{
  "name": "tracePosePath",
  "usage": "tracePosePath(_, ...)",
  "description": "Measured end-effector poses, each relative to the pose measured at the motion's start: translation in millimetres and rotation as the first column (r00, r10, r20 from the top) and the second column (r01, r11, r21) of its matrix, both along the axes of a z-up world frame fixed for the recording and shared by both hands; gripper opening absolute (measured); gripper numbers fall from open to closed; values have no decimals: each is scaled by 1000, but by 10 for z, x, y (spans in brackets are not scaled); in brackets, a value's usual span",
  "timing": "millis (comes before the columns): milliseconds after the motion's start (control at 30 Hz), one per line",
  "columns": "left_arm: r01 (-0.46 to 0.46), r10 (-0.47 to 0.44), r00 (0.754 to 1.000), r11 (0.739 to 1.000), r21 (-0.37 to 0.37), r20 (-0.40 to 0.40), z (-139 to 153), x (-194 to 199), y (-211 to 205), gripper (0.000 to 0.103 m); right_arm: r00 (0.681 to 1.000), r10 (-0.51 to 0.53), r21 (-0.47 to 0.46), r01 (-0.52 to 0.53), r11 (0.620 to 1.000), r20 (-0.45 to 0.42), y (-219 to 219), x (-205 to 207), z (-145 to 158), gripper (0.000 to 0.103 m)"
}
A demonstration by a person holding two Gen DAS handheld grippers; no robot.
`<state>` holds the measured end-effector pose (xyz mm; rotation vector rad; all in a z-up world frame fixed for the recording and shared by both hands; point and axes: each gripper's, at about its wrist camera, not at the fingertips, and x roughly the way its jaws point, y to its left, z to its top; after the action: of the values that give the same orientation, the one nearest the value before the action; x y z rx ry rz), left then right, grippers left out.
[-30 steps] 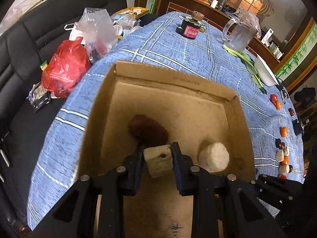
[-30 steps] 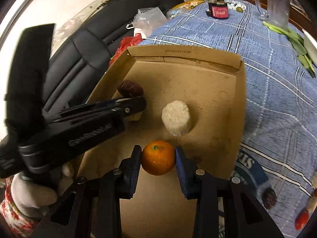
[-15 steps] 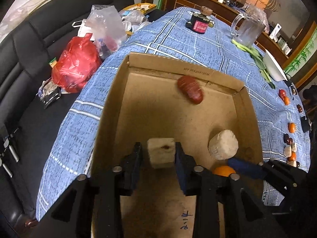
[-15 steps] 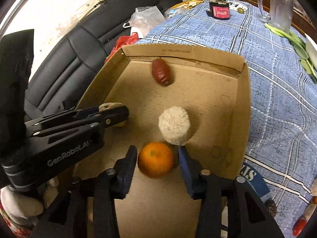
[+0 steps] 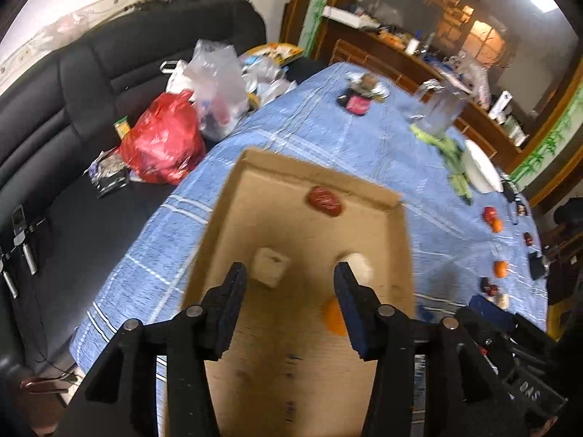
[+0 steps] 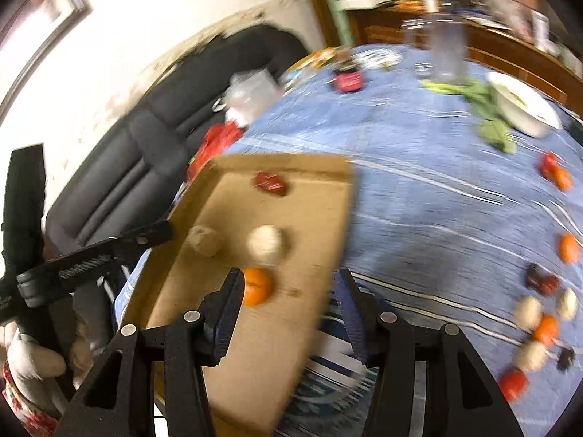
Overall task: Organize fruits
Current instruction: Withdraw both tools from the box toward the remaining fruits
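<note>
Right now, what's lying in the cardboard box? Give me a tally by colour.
Orange fruit: 1
Dark red fruit: 1
Pale beige pieces: 2, a blocky one and a rounder one
Total in the cardboard box: 4

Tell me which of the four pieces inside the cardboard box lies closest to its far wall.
The dark red piece; the cube, the white round one and the orange all lie nearer the grippers.

Four fruits lie in the box [image 5: 226, 215] on the table [image 5: 317, 134]; others apparently scattered right.
</note>
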<state>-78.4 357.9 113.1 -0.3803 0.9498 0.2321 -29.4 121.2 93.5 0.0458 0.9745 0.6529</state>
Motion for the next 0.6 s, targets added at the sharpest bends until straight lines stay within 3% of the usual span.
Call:
tracePosePath(167,69,-69,997,997,-15,32,124,59,-438,52,978,-197,20,199,980,-62,-1030,-89,-114,62)
tracePosePath(333,172,-171,985,985,-33,20,69,180,-1011,52,902,-412,-12,414,910,-131,-2059,-183,-263,62)
tracePosePath(600,342,-344,939,938,-52,-21,-124,293,-1936,52,865,-481,-64,477,877,-147,-2746,-303,-302,62)
